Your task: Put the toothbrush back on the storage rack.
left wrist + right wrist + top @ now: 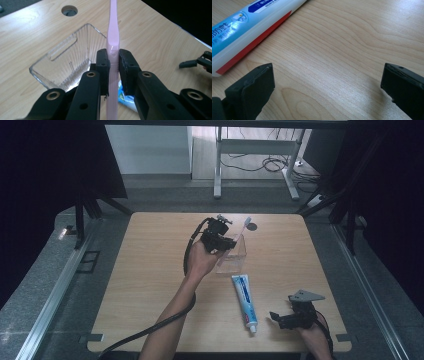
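My left gripper [113, 65] is shut on the handle of a pale pink toothbrush [112, 37], which points away from me past the right wall of a clear plastic box [62, 62]. In the high view the left gripper [226, 239] hovers over the clear box [235, 257] near the table's far middle, and the toothbrush [246, 223] sticks out beyond it. A blue and white toothpaste tube [245, 302] lies on the table in front of the box. My right gripper [278, 318] rests near the front right, open, its jaws wide apart over bare wood [329, 75] beside the toothpaste tube [249, 27].
The wooden table [150, 270] has a round cable hole [252, 226] near its far edge, also seen as the hole [69, 10] beyond the box. Metal frame rails run along both sides of the table. A desk frame and cables stand on the floor behind.
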